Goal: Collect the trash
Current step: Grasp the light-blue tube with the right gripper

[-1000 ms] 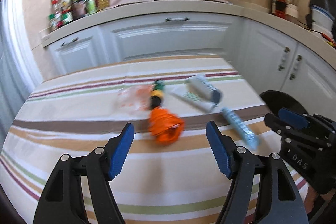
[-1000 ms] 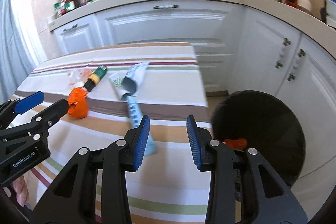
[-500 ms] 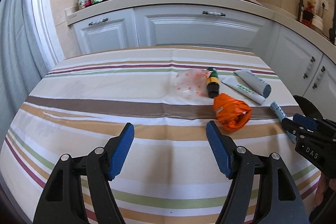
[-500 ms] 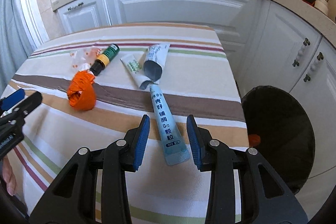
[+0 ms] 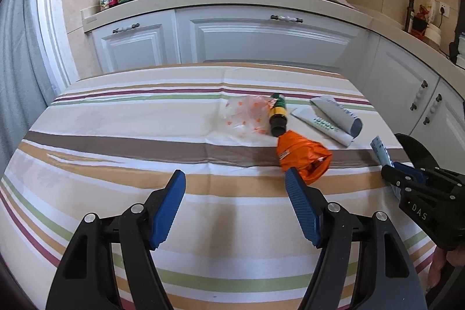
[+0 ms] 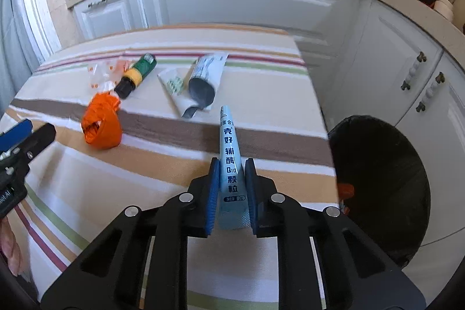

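Closing since a moment ago, my right tongs (image 6: 231,188) now pinch the blue sachet (image 6: 231,161), ready for the bin (image 6: 380,182); left tongs (image 5: 234,208) spread, idle.

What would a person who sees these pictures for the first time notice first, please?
First, the light blue sachet between the pads of the right gripper, whose jaws are closing on it, near the table's right edge. Next, the crumpled orange bag on the striped tablecloth, just ahead of the open left gripper. Then the black-lined trash bin on the floor right of the table.
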Action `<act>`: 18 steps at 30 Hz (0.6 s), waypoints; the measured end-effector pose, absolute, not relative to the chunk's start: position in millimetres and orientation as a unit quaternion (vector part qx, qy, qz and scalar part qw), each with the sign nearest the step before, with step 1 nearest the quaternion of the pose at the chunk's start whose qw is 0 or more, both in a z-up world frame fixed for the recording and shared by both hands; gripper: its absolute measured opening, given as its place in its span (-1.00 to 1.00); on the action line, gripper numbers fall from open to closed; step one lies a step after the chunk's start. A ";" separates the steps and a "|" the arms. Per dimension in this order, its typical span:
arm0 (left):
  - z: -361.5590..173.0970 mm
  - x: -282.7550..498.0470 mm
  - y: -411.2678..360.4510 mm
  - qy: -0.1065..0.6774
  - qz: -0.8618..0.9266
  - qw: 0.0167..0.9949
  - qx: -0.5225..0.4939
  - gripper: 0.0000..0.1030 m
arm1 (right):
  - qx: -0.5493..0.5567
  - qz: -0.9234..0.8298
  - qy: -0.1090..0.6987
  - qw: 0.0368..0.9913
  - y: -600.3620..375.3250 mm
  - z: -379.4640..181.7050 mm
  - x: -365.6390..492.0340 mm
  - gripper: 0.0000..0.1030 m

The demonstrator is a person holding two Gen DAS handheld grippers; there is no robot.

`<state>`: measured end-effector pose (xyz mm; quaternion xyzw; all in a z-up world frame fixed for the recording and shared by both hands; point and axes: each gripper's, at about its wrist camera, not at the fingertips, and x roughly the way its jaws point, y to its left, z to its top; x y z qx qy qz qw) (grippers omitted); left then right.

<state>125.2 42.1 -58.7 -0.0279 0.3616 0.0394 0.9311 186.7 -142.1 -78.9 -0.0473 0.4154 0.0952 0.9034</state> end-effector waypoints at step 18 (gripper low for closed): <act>-69.9 169.7 7.3 0.389 0.003 0.921 -0.020 0.37 | -0.002 0.066 0.372 0.926 -182.1 -61.1 203.4 -0.66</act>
